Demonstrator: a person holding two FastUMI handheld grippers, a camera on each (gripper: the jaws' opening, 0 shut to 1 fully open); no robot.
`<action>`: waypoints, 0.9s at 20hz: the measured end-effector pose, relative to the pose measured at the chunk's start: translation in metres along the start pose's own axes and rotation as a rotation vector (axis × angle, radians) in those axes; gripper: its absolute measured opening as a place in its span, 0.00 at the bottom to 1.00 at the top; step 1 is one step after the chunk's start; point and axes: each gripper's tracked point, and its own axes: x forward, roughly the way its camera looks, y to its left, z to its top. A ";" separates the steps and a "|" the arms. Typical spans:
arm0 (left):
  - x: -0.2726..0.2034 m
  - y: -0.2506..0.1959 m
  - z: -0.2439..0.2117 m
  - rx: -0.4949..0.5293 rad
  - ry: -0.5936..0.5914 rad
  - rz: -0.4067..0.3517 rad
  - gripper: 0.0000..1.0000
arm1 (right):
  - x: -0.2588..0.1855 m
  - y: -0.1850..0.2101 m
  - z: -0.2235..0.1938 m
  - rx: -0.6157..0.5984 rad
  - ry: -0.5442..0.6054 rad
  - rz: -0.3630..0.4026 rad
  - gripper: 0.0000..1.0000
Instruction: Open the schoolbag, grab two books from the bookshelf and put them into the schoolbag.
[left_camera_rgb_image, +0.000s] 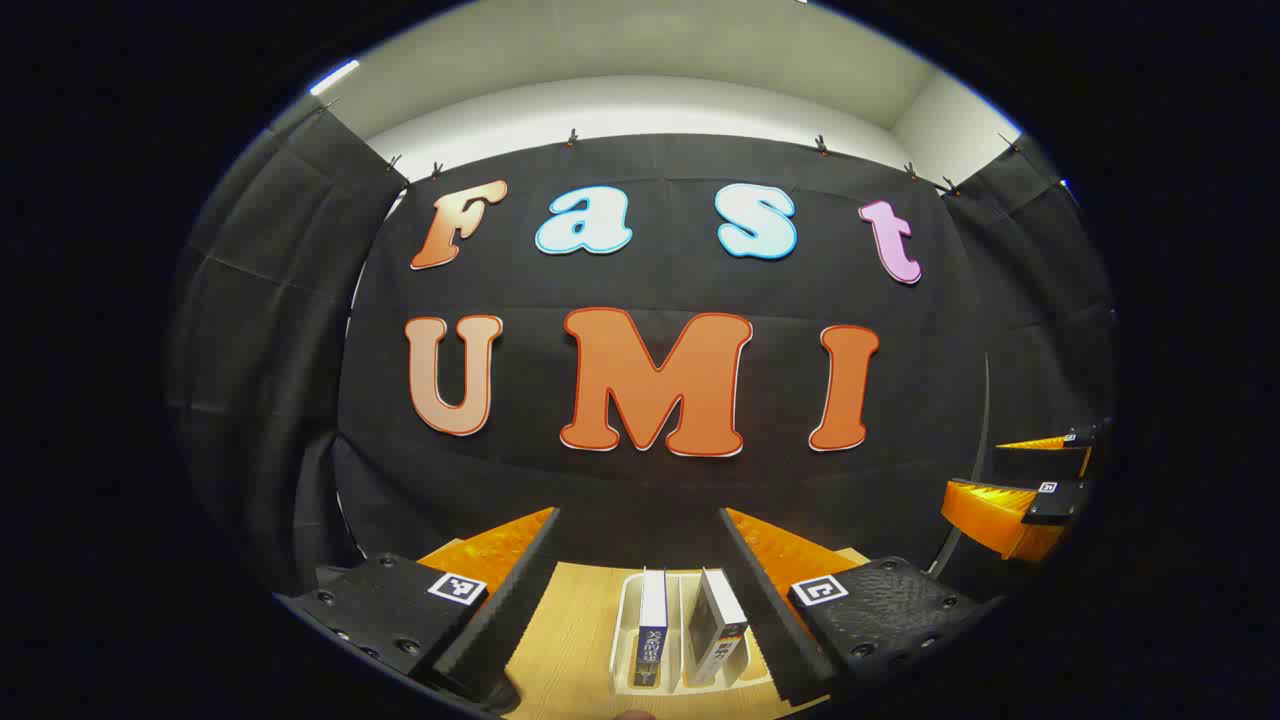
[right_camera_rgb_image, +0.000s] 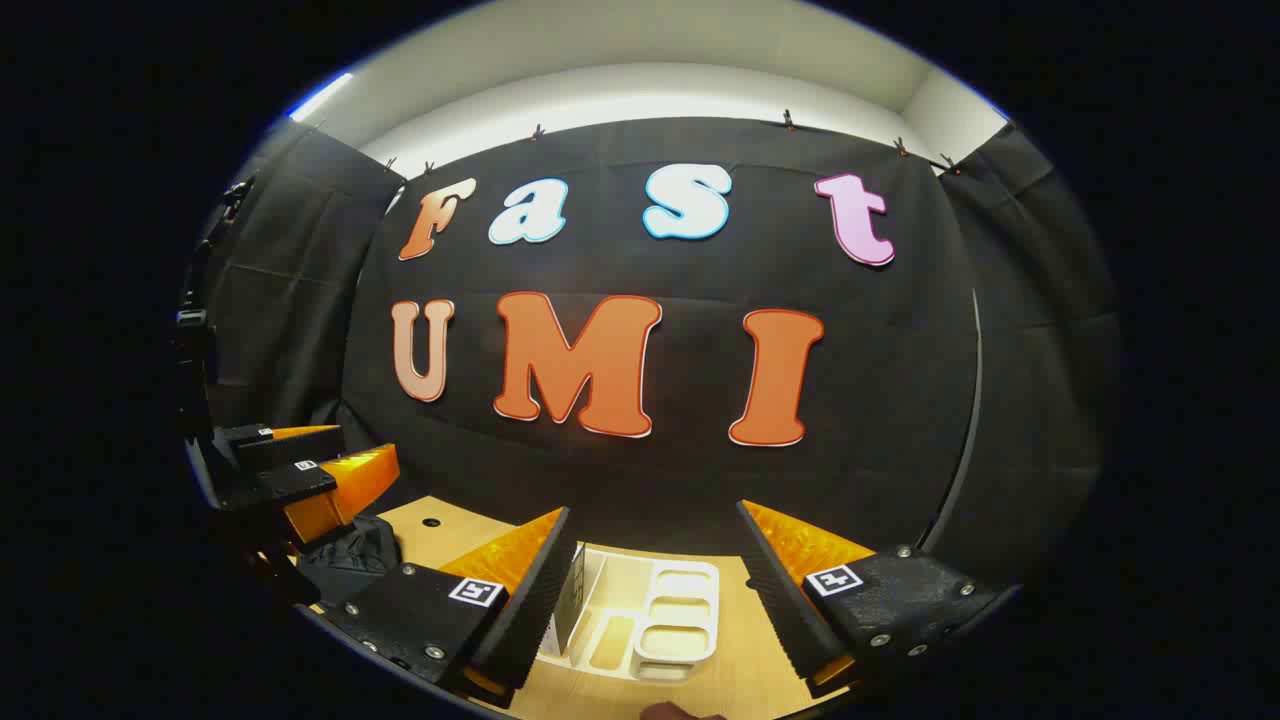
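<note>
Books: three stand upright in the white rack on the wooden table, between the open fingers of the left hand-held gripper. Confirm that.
Not three: two books stand upright in the white rack on the wooden table, as the left gripper view shows. The rest holds: they sit between the open fingers of the left hand-held gripper.

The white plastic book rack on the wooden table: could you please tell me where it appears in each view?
Left gripper view: the white plastic book rack is bottom centre, between that gripper's fingers, holding two upright books.
Right gripper view: bottom centre, slightly left, its empty slots facing the camera.
Shared landmark: the light wooden table beneath it.
</note>
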 end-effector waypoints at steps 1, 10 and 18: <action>0.002 -0.003 -0.001 0.016 -0.007 0.005 0.95 | 0.003 0.000 -0.004 0.010 0.006 0.015 0.94; 0.023 -0.010 -0.012 0.041 -0.023 -0.027 0.94 | 0.019 -0.003 -0.014 0.021 0.005 -0.042 0.94; 0.041 0.021 -0.021 0.026 -0.005 -0.064 0.95 | 0.028 0.024 -0.017 0.041 0.025 -0.087 0.94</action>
